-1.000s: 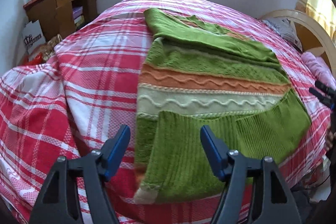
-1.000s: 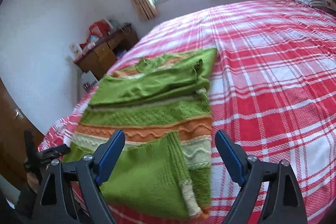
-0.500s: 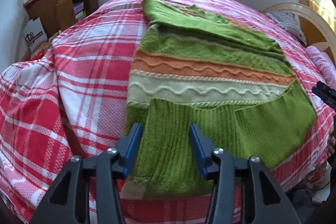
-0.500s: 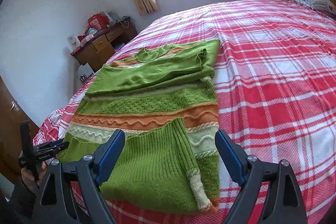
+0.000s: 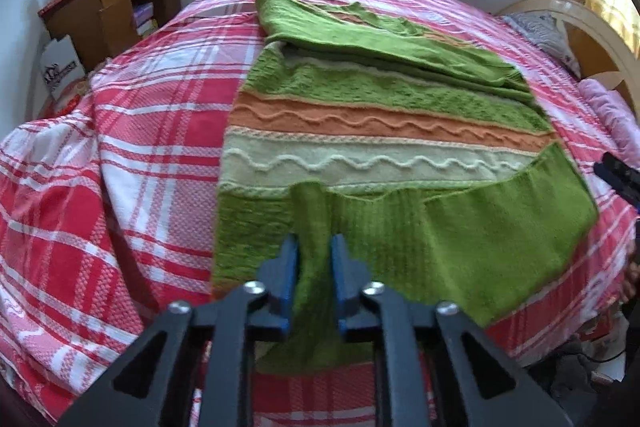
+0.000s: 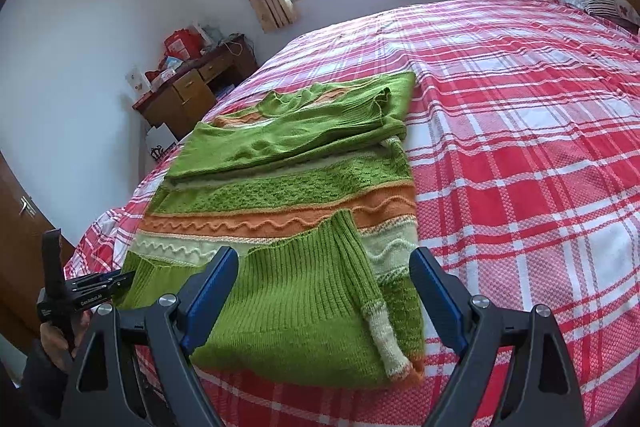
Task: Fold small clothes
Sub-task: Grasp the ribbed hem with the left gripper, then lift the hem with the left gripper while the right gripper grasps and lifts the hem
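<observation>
The green striped sweater [image 5: 372, 147] was spread flat on the plaid bed [image 5: 152, 131], its ribbed hem nearest the cameras. A raised ridge of that hem was pinched between the blue pads of the left tool [image 5: 313, 267], which was nearly closed on the knit. The right tool [image 6: 324, 299] was held wide open and gripped nothing (its pads straddled the folded sleeve [image 6: 360, 267] at the sweater's near corner, apparently just above it).

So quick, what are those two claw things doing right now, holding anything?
Left gripper: closed, pinching a ridge of the green sweater near its bottom edge.
Right gripper: open, holding nothing, above the sweater's folded sleeve.
</observation>
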### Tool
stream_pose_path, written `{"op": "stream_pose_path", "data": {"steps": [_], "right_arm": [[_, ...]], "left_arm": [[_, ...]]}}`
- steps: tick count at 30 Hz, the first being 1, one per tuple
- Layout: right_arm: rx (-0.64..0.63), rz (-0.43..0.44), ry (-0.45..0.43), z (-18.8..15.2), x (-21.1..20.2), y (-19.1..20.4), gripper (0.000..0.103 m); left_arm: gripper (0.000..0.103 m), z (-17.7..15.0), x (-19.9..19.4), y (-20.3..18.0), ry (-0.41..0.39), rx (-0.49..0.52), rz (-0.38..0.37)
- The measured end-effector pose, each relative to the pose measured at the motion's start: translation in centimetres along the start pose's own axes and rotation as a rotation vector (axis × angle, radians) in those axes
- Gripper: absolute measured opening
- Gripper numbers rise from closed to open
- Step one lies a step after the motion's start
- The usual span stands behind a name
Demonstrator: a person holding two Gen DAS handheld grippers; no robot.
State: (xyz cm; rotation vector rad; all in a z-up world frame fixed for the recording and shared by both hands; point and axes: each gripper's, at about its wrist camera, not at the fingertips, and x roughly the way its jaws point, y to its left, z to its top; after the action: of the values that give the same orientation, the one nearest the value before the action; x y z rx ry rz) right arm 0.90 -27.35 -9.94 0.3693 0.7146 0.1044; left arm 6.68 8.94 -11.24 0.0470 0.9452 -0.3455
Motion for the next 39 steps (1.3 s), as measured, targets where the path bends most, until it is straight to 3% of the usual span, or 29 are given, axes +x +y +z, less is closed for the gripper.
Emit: {"op": "stream_pose_path", "data": {"steps": [5, 10, 16, 22, 25, 29, 32, 36, 37, 38, 39], "right_arm": [[0.026, -0.002, -0.009, -0.4, -0.6, -0.4, 0.088], [0.05, -0.002, -0.005, -0.8, -1.0, -1.1, 0.088], [0.064, -0.073, 0.01, -1.0, -1.2, -2.0, 0.088], [0.045, -0.077, 0.044, -1.1, -0.7, -2.1, 0.088], [-0.008, -0.069, 0.032, -0.9, -0.4, -1.0, 0.088], [-0.194, -0.175, -0.036, -0.5, 0.5, 1.6, 0.088], [-0.293, -0.205, -0.011, -0.5, 2.1, 2.7, 0.088], [-0.265, -0.148, 0.09, -0.3, 4.0, 2.3, 0.087], [-0.25, -0.142, 0.109, -0.4, 4.6, 2.0, 0.085], [-0.259, -0.148, 0.109, -0.6, 4.8, 2.0, 0.068], [-0.273, -0.157, 0.109, -0.8, 4.9, 2.1, 0.045]], "left_arm": [[0.015, -0.5, -0.1, 0.4, -0.009, -0.023, -0.059], [0.027, -0.5, 0.3, 0.7, -0.013, -0.038, -0.064], [0.026, -0.7, 0.3, 0.5, -0.032, -0.025, -0.062], [0.027, -0.5, 0.5, 0.1, -0.027, -0.003, -0.039], [0.027, -0.5, 0.6, -0.1, -0.026, -0.001, -0.03], [0.029, -0.6, 0.5, 0.1, -0.037, -0.011, -0.038], [0.032, -0.8, 0.5, 0.0, -0.058, -0.009, -0.041], [0.055, -1.2, 0.5, -0.2, -0.076, -0.003, -0.09], [0.058, -1.2, 0.5, -0.5, -0.076, 0.001, -0.085], [0.059, -1.1, 0.6, -0.7, -0.076, 0.007, -0.078], [0.059, -1.2, 0.6, -1.0, -0.078, 0.023, -0.055]]}}
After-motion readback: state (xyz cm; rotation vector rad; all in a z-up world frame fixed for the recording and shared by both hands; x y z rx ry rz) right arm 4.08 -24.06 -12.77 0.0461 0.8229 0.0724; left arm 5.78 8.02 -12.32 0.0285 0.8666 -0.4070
